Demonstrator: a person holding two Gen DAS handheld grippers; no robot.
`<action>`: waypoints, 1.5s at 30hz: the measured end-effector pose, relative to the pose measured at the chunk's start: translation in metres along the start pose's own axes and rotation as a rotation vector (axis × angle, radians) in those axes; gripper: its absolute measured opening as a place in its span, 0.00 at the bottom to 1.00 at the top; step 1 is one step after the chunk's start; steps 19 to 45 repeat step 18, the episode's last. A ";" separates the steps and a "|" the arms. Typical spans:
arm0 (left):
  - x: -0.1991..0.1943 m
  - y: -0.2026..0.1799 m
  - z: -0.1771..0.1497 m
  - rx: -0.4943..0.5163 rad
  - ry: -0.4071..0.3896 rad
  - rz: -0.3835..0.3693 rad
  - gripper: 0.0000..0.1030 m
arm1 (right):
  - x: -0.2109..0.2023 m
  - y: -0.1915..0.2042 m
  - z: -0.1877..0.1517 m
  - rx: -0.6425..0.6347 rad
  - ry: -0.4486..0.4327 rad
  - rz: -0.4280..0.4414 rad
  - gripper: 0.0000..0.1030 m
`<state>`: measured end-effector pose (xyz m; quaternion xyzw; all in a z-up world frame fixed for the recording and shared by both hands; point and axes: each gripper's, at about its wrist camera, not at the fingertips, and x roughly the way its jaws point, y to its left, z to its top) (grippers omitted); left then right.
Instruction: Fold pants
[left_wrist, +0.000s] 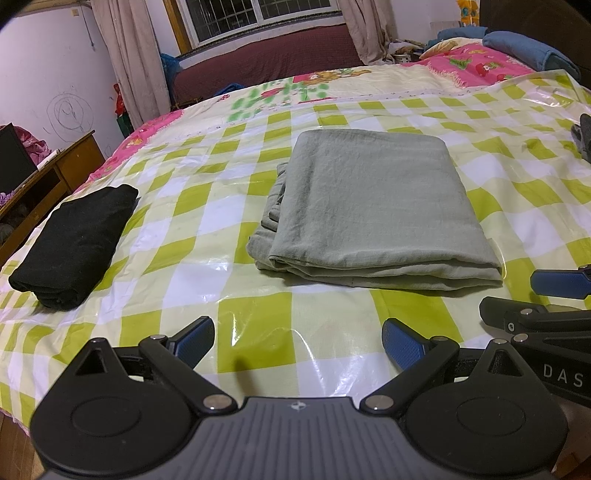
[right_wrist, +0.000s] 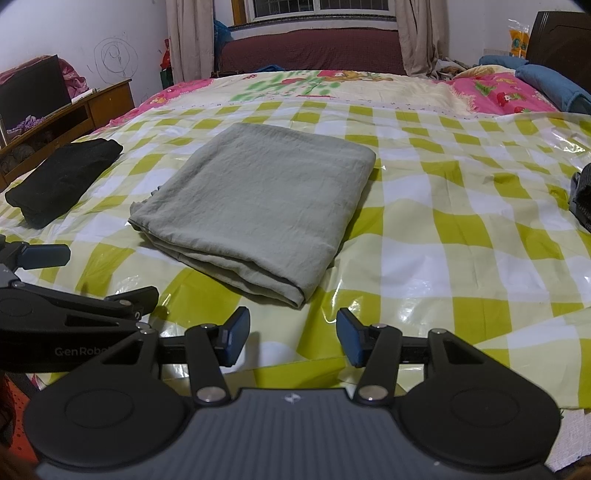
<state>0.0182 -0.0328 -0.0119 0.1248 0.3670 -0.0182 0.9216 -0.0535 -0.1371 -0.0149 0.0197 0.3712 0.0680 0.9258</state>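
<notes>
1. Left wrist view: the left gripper (left_wrist: 298, 341) hangs low over the near edge of the bed, jaws spread wide, nothing between the blue pads (left_wrist: 400, 343). Released, idle.
2. Same view: the grey-green pants (left_wrist: 373, 210) lie folded into a compact rectangle in the middle of the green-checked plastic sheet (left_wrist: 192, 192), well ahead of the gripper and not touching it. Layered edges show on the left and near sides, so the fold looks essentially finished. My read is that the tool is pulled back because there is nothing left to grip.
3. Same view: a black folded garment (left_wrist: 75, 243) sits well apart on the left, probably set aside as a done item. The right gripper's fingers (left_wrist: 559, 282) poke in at the right edge.
4. Right wrist view: the right gripper (right_wrist: 293, 338) is also spread and empty, hovering just short of the near corner of the pants (right_wrist: 258, 206), no contact.
5. Same view: the pants sit flat on the sheet (right_wrist: 461, 229), fold seam along the right side, stacked layers visible at the near edge. The black garment (right_wrist: 62, 179) is far left; a dark grey item (right_wrist: 583, 195) peeks in at the right edge, too cropped to identify.
6. Same view: the left gripper (right_wrist: 74, 273) shows at the left, side by side with the right one, both parked at the bed's near edge.
7. Judgement: the task is at or near its end; at most a tidy of the loose left-hand layers remains.
</notes>
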 end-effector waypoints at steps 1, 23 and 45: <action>0.000 0.000 0.000 0.001 0.000 0.001 1.00 | 0.000 0.000 0.000 0.000 0.000 0.000 0.52; 0.001 0.001 -0.001 -0.001 0.002 0.002 1.00 | 0.000 0.000 0.000 -0.001 0.002 0.000 0.52; 0.001 0.001 -0.001 -0.001 0.002 0.002 1.00 | 0.000 0.000 0.000 -0.001 0.002 0.000 0.52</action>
